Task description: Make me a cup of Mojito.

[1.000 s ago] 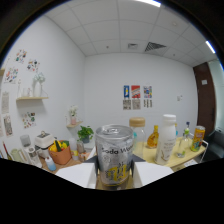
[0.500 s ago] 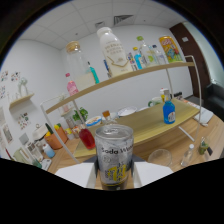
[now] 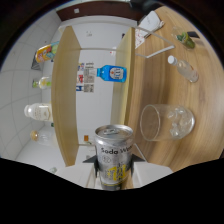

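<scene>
A silver soda water can with yellow print point(image 3: 114, 157) sits clamped between the gripper's point(image 3: 113, 167) two fingers, rolled sideways. To its right a clear glass holding ice point(image 3: 166, 121) lies on the wooden table point(image 3: 200, 45), likely awaiting the pour.

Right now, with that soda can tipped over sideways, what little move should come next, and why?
Probably shift the soda can, clamped between the gripper fingers, across until its top sits over the glass. The glass stands on the wooden table with ice in it, off to one side of the can, so pouring now would likely miss.
</scene>
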A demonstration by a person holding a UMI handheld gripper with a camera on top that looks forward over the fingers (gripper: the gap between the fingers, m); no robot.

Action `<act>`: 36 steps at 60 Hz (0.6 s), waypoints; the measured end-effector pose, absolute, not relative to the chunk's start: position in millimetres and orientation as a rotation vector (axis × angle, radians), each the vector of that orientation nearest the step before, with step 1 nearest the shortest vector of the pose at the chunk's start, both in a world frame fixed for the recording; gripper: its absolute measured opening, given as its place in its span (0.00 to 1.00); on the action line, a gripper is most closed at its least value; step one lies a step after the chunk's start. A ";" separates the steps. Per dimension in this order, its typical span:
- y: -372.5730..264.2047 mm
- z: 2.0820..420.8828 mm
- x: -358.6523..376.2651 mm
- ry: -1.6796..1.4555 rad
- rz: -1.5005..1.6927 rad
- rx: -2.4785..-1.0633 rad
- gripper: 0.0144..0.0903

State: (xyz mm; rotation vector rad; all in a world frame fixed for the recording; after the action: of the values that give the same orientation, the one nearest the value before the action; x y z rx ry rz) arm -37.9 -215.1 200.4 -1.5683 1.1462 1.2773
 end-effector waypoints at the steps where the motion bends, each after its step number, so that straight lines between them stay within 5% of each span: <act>1: -214.6 202.4 -37.6 1.169 1.306 -1.546 0.48; 23: -207.7 230.6 -15.9 1.573 1.838 -1.014 0.48; 36: -204.3 238.2 -15.5 1.534 1.795 -1.060 0.48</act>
State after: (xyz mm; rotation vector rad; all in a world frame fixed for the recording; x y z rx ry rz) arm -15.5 -204.3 238.2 -1.0598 1.5338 1.7951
